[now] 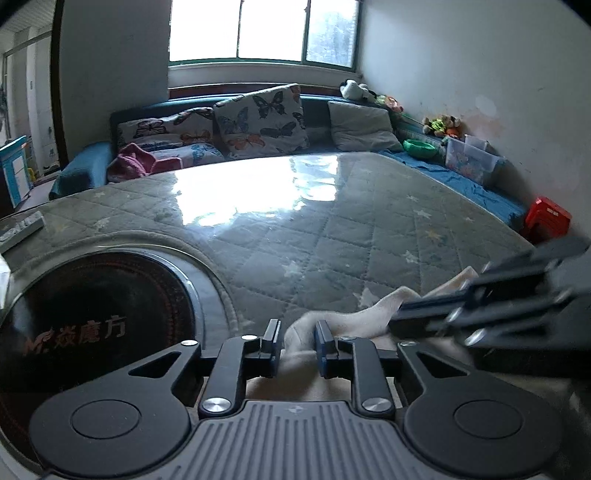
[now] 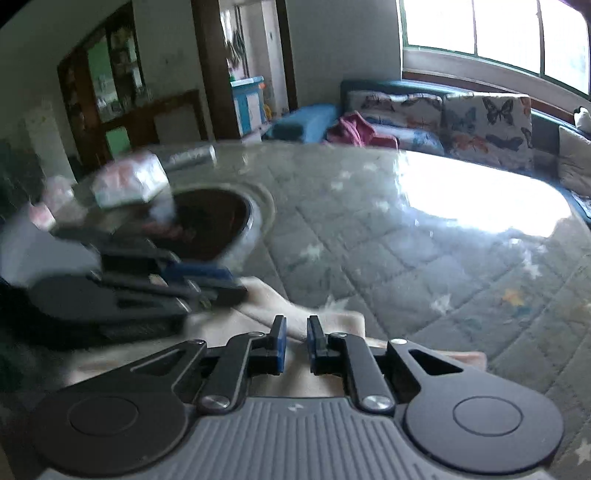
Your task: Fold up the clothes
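Table (image 1: 388,221): large, oval, glass-topped over a grey-green quilted cover with pale stars; window glare across its far half. Sofa (image 1: 314,110): blue, running behind the table under the window (image 1: 258,29), carrying butterfly-print cushions (image 1: 260,120), one plain grey cushion (image 1: 364,125) and a pink garment (image 1: 131,162) at its left end. Round dark heater plate (image 1: 99,314): set into the table at the left of the left wrist view, red lettering on its face. Cream garment (image 1: 332,321): the task item, lying bunched on the near edge of the table just right of the heater plate, beneath and between both tools; its extent is hidden by the gripper bodies. Left gripper (image 1: 297,338): jaws parted, a raised fold of the cream cloth standing in the gap; whether the pads press it cannot be told. Right gripper (image 2: 296,341): jaws a narrow gap apart, cloth visible beneath them, nothing seen pinched; blurred in the left wrist view, where it lies over the garment's right part. Clear storage boxes (image 1: 469,158), green bowl (image 1: 419,147) and plush toys (image 1: 441,123): along the right wall. Red stool (image 1: 548,218): by the table's right edge. Remote control (image 1: 22,227): on the table's far left.
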The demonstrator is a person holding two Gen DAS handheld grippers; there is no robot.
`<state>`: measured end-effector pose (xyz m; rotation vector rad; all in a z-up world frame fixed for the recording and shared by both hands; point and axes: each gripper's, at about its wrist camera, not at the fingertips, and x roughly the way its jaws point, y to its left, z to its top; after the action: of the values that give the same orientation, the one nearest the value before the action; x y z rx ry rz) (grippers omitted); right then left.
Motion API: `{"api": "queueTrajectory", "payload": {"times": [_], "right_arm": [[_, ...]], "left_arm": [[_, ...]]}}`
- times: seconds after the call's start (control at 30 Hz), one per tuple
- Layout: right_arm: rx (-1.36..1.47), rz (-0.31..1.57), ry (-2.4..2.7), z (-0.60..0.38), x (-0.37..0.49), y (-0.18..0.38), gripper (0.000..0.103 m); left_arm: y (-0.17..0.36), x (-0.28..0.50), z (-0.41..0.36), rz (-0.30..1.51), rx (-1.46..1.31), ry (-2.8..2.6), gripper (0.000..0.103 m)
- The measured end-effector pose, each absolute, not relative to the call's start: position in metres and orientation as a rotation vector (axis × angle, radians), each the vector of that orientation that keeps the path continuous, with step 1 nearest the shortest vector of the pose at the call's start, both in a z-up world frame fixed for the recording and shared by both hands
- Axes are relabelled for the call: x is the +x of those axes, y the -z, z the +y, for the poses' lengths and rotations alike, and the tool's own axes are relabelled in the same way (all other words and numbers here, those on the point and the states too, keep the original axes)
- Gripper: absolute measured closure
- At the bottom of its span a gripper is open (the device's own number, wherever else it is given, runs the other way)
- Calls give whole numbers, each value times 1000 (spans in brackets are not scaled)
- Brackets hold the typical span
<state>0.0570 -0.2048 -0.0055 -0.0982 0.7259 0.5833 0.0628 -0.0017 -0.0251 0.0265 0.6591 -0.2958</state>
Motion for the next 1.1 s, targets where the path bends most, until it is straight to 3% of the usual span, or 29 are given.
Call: {"api": "queueTrajectory", "payload": {"times": [0.33,0.7,1.1], "right_arm": [[-101,735,-586,-197,57,18,93],[-123,725,-585,-195,55,19,93],[-123,723,-584,-195,55,19,92]], "left_arm": [[14,14,10,641,-73,331,83],[33,33,53,672,-56,120,83],[21,29,18,667,-125,291,85]]}}
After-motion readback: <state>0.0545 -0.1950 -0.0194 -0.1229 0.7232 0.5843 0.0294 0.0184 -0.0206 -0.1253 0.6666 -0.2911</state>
